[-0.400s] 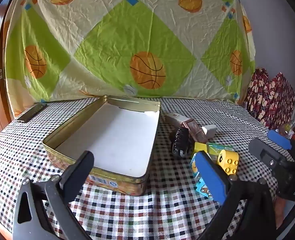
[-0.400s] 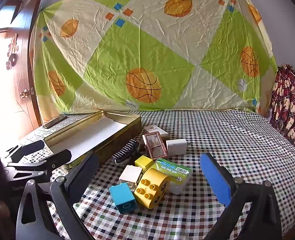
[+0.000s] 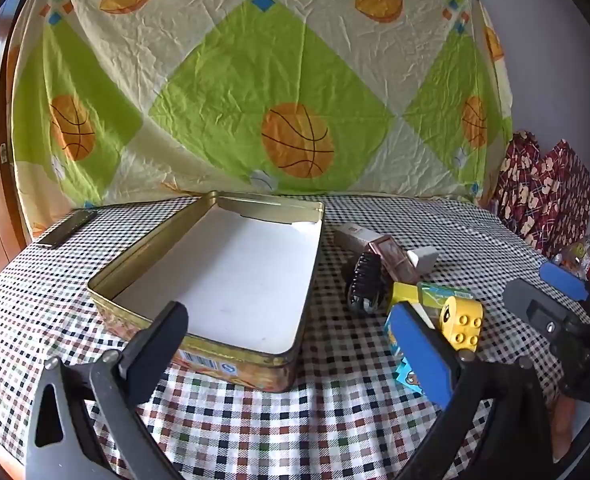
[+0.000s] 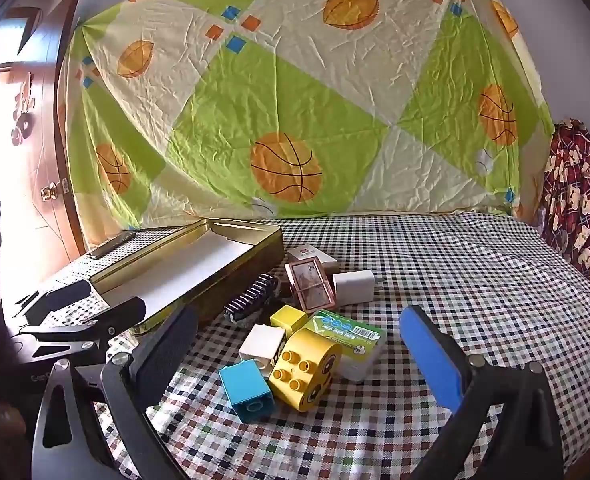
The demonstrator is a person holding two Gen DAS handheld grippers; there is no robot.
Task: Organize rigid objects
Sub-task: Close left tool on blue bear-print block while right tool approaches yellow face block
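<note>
An open gold tin (image 3: 303,276) with a white floor stands on the checked cloth; it also shows in the right wrist view (image 4: 255,248). Right of it lies a pile: a yellow studded brick (image 4: 303,368), a blue brick (image 4: 247,390), a white brick (image 4: 263,344), a small yellow brick (image 4: 289,318), a green packet (image 4: 347,336), a pink frame (image 4: 311,284), a white charger (image 4: 353,286), a black comb (image 4: 251,298). My left gripper (image 3: 291,340) is open over the tin's near edge. My right gripper (image 4: 299,348) is open, just short of the bricks.
A dark flat device (image 3: 67,228) lies at the table's far left. A basketball-print sheet (image 3: 295,80) hangs behind the table. Red patterned cloth (image 3: 547,196) sits at the right. A wooden door (image 4: 35,140) stands at the left.
Both grippers have edged slightly forward; the tin and bricks look a little nearer. Nothing was taken hold of.
</note>
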